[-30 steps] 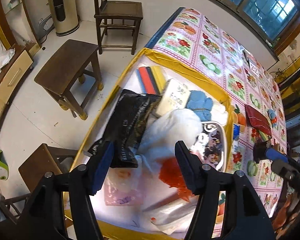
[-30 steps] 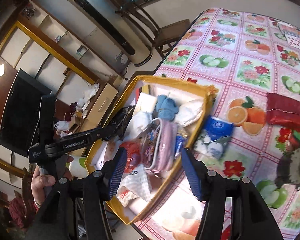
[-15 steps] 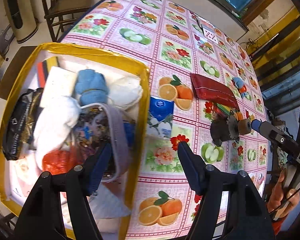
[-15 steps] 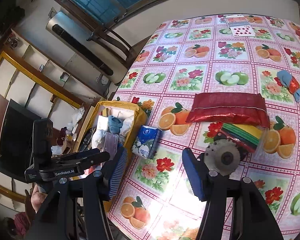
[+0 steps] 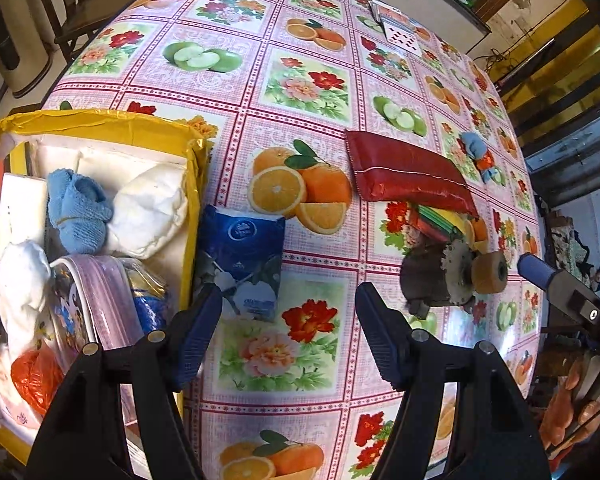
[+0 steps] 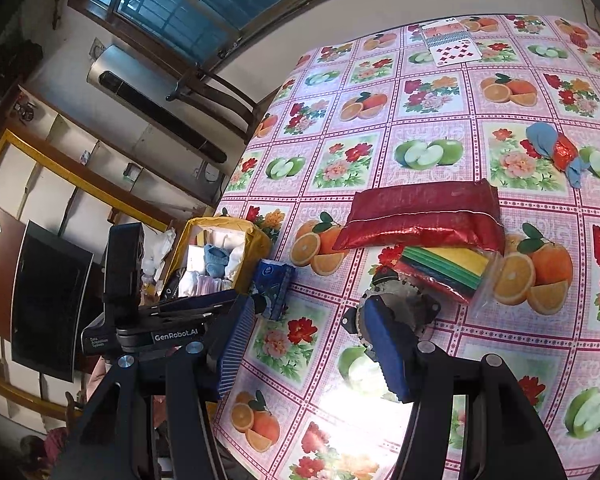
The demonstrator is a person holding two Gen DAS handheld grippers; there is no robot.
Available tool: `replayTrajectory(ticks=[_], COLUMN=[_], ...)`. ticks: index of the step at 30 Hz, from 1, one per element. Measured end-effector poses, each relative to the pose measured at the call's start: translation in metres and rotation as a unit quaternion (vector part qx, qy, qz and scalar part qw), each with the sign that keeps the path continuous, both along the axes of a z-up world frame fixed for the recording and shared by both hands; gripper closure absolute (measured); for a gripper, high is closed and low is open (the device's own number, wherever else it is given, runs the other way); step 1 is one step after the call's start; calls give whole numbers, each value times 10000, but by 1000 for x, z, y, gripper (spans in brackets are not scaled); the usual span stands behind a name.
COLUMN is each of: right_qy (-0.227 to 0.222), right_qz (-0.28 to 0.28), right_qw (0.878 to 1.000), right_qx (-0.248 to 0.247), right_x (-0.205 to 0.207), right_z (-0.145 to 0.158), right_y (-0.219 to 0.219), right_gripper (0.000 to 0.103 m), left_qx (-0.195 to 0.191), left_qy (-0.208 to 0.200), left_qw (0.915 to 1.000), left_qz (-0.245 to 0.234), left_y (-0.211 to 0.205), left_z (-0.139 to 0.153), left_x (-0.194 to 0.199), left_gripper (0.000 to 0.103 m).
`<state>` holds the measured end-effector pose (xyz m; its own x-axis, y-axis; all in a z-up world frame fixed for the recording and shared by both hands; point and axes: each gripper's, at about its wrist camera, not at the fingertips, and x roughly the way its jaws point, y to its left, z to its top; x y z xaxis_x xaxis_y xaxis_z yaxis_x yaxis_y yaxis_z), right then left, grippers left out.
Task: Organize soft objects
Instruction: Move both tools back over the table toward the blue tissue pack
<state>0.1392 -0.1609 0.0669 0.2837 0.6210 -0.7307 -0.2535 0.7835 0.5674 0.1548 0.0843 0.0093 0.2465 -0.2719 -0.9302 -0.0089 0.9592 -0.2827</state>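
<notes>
Left wrist view: my left claw [image 5: 288, 332] hangs released over the floral table [image 5: 300, 92], near the blue tissue pack [image 5: 242, 256]; right claw [image 6: 312, 348] released too.

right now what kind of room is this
Probably a home living or dining room: a table under a fruit-print tablecloth, a wooden chair, a standing air conditioner and a flat TV.

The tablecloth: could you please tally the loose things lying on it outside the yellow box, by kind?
Tissue pack: 1
Red pouch: 1
Coloured cloth bundle: 1
Blue-and-red rag: 1
Toothed metal part: 1
Playing-card pile: 1
Total: 6
</notes>
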Motion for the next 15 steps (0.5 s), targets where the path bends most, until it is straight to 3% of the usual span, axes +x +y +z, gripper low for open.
replayTrajectory(ticks=[9, 13, 15], right_qy=[67, 68, 85], right_qz=[29, -48, -101], right_qw=[9999, 9999, 9999], right_qx=[77, 62, 83], right_x=[6, 11, 13], right_z=[-7, -7, -8], right_y=[-4, -7, -9], right_gripper=[43, 43, 43], left_qx=[380, 7, -60], left_qy=[-13, 207, 95], left_qw=[9993, 9995, 9993], left_qz=[-21, -254, -351], left_y=[-7, -20, -26], left_z=[-16, -29, -24], left_x=[13, 13, 10], left_gripper=[34, 31, 27])
